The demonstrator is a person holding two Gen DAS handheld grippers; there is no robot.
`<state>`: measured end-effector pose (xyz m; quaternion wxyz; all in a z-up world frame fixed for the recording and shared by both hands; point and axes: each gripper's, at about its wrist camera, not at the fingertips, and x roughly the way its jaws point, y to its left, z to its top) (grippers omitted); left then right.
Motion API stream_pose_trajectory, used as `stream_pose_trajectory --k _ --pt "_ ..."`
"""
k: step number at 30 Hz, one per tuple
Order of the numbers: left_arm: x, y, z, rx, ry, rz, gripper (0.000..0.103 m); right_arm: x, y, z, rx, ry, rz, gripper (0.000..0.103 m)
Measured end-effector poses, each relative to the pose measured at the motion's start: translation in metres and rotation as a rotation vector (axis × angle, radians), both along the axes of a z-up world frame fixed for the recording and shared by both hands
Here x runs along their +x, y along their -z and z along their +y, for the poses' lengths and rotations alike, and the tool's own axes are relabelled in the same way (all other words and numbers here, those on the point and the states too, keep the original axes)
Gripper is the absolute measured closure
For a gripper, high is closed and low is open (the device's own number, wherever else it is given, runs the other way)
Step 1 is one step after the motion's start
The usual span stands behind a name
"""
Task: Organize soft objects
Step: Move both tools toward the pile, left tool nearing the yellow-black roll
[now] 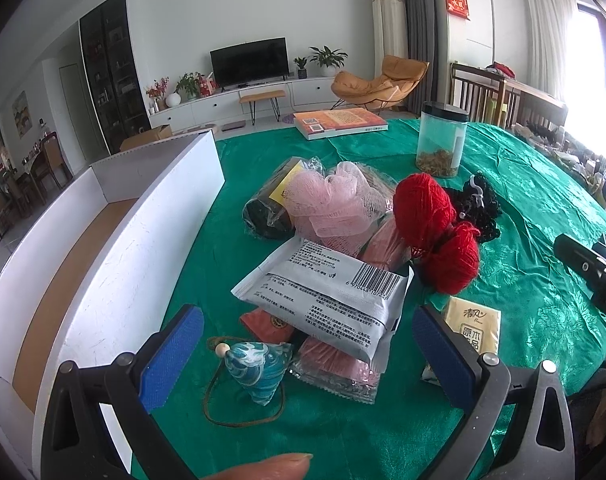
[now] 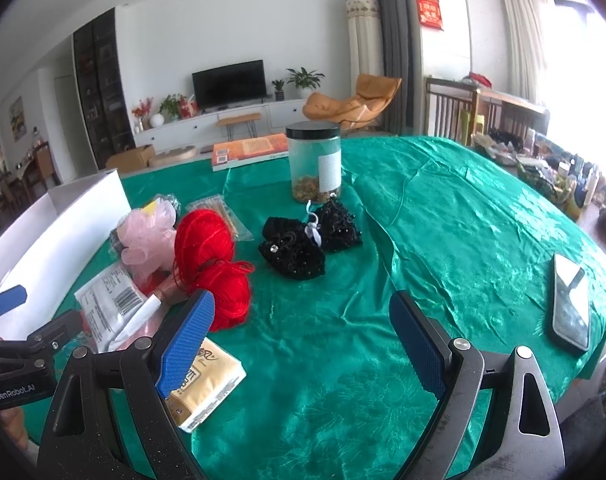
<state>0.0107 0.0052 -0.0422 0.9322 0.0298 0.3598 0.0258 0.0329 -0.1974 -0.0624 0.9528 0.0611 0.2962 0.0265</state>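
The left claw [image 1: 307, 344] stands released above the near edge of the desk [image 1: 523, 264], nothing between its blue pads. Just under it lie a small blue-white pouch [image 1: 257, 372] on a brown cord and a grey packet [image 1: 323, 300], which rests on pink wrapped packs. The right claw [image 2: 303, 340] is also released over bare green cloth; its left pad is over a yellow tissue pack [image 2: 211, 388]. Farther are two red yarn balls [image 2: 211, 256], a pink mesh sponge [image 1: 335, 204] and black beaded pieces [image 2: 303, 240]. A white box [image 1: 115, 240] stands at the left side. Behind are a clear jar [image 2: 315, 164] and a book [image 1: 339, 120]. A phone [image 2: 571, 304] lies at the right.
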Motion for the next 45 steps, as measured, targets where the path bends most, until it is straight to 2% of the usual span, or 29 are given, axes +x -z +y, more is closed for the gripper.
stream_pose_trajectory --k 4,7,8,10,12,14,16,17,18,19,20,23,25,27,29,32,37,42,45 --pt "0.001 0.007 0.001 0.005 0.007 0.023 0.000 -0.002 0.004 -0.022 0.126 0.047 0.018 0.012" --pt "0.003 0.015 0.004 0.004 0.015 0.062 0.000 -0.004 0.005 -0.021 0.162 0.009 0.033 0.012" --pt "0.003 0.019 0.006 0.000 0.020 0.077 0.000 -0.005 0.005 -0.016 0.167 -0.033 0.043 0.012" --pt "0.000 0.022 0.011 -0.012 0.031 0.098 0.000 0.005 0.007 0.000 0.200 -0.203 0.101 0.012" --pt "-0.006 0.021 0.018 -0.024 0.035 0.107 0.000 0.017 0.018 0.025 0.201 -0.424 0.239 0.012" --pt "-0.010 0.021 0.025 -0.026 0.036 0.106 0.000 0.015 0.030 0.058 0.087 -0.583 0.370 0.012" --pt "-0.012 0.024 0.030 -0.014 0.034 0.110 0.000 0.008 0.038 0.086 -0.063 -0.652 0.434 0.012" --pt "-0.011 0.027 0.031 -0.009 0.030 0.117 0.000 0.007 0.042 0.095 -0.124 -0.650 0.452 0.012" --pt "-0.010 0.031 0.032 -0.010 0.028 0.129 0.000 0.009 0.044 0.098 -0.183 -0.599 0.452 0.013" --pt "-0.008 0.035 0.032 -0.015 0.029 0.143 0.000 0.016 0.042 0.092 -0.221 -0.497 0.433 0.013" --pt "-0.006 0.040 0.032 -0.019 0.031 0.156 0.000 0.025 0.039 0.077 -0.194 -0.382 0.406 0.014" --pt "0.000 0.059 0.028 0.003 0.046 0.193 0.000 0.038 0.027 0.008 0.002 -0.036 0.330 0.013" --pt "0.005 0.070 0.026 0.026 0.048 0.211 0.000 0.031 0.028 -0.023 0.155 0.050 0.323 0.013" --pt "0.011 0.077 0.027 0.008 0.046 0.215 0.000 0.019 0.024 -0.034 0.220 0.065 0.313 0.013" --pt "0.019 0.077 0.030 -0.024 0.038 0.230 0.000 0.009 0.019 -0.034 0.216 0.051 0.297 0.012" --pt "0.035 0.078 0.028 -0.041 0.050 0.237 0.000 0.006 0.018 -0.016 0.151 0.025 0.315 0.012" --pt "0.076 0.078 0.018 -0.053 0.062 0.236 0.000 0.045 0.042 -0.007 0.046 -0.010 0.394 0.012" --pt "0.119 0.080 0.010 -0.075 0.076 0.217 0.000 0.048 0.047 -0.001 -0.005 -0.008 0.430 0.012" --pt "0.129 0.080 0.006 -0.081 0.055 0.218 0.000 0.050 0.047 0.002 -0.027 -0.010 0.437 0.012"
